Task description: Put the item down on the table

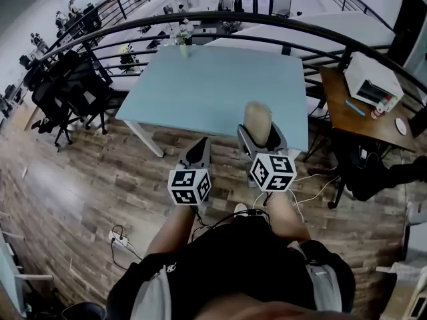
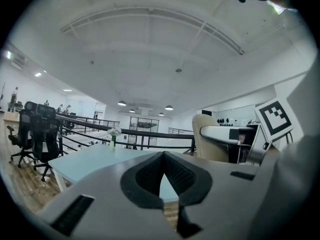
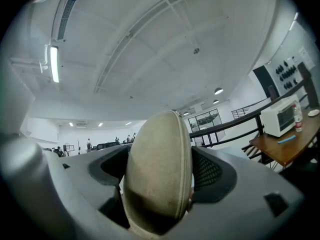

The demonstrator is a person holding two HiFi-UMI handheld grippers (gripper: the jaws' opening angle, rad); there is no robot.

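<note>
A beige oval case (image 1: 257,120) with a seam round its edge stands upright between the jaws of my right gripper (image 1: 260,133), which is shut on it. It fills the right gripper view as a tall beige case (image 3: 159,171). The case hangs over the near edge of the light blue table (image 1: 200,89). My left gripper (image 1: 198,151) is beside it, just short of the table's near edge, jaws shut with nothing between them. In the left gripper view the shut left gripper (image 2: 163,171) points at the table (image 2: 95,159), and the case (image 2: 207,141) shows at the right.
A small vase of flowers (image 1: 181,42) stands at the table's far edge. A black railing (image 1: 220,25) curves behind the table. A wooden side table (image 1: 363,112) with a white oven (image 1: 372,79) is at the right. Black office chairs (image 1: 70,89) stand at the left. Cables (image 1: 120,235) lie on the wooden floor.
</note>
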